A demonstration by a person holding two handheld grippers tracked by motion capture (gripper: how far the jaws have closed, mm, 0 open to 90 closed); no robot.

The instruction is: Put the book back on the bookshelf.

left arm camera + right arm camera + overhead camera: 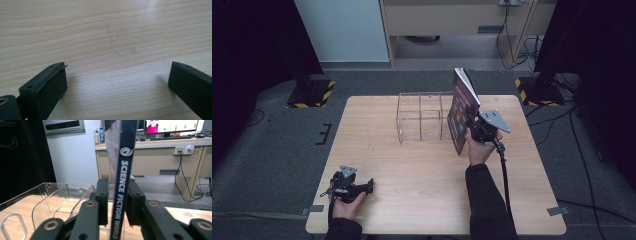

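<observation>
Your wooden worktop (pixel 422 190) carries everything here. Toward its far edge stands the clear rack (pixel 422 119), an open-topped holder split into compartments by see-through dividers. Just beside the rack's right end stands the book (pixel 460 111), upright and leaning a little at the top, its lower edge down at the worktop. In the right gripper view you can read SCIENCE FICTION WORLD running down its dark blue spine (pixel 122 182), and the clear rack lies to the left of it, with the book outside the rack's walls as far as the high view shows.

Your right claw (pixel 469 121) has the book's spine between its two black jaws, which stand narrow. On one side a thin gap shows between pad and spine; on the other the pad lies against the cover or very near it, so the hold looks loose rather than firm. Your right hand (pixel 479 149) grips the tool from below.

Your left claw (pixel 371 185) rests near the front left of the worktop, well apart from the book. Its jaws stand wide over bare wood.
</observation>
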